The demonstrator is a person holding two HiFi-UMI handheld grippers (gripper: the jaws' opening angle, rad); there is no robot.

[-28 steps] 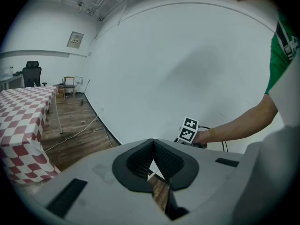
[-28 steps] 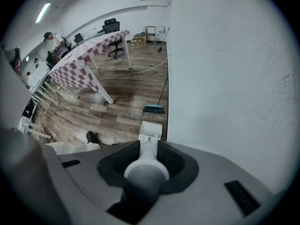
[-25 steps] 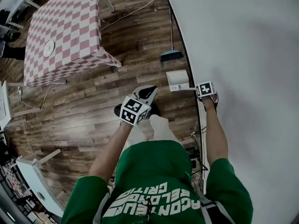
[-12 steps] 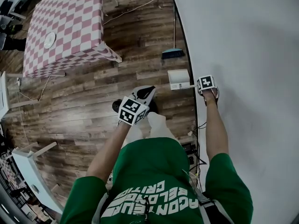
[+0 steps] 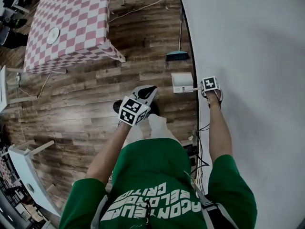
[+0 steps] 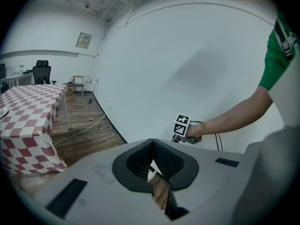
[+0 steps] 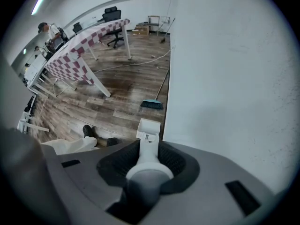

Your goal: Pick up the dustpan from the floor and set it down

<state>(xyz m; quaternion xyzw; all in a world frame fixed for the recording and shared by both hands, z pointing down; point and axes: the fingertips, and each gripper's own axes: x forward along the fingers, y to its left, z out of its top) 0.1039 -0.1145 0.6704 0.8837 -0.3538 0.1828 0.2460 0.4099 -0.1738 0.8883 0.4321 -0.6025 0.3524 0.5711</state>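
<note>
White dustpan (image 5: 182, 82): we are clamping its handle (image 7: 146, 150) in the right gripper (image 5: 198, 89) so it hangs beside the wall (image 5: 248, 56), left gripper (image 5: 147, 94) idling closed and empty.

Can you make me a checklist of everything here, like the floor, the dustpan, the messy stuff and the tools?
Surface: wood floor, dark planks.
Job's things: white dustpan, near the wall.
Clutter: broom by the wall.
Grippers: right tool shut on the dustpan's handle; left tool shut, empty.
Cables: cable across the floor; bundle by the wall.
Surroundings: checked table with a plate; white wall.
</note>
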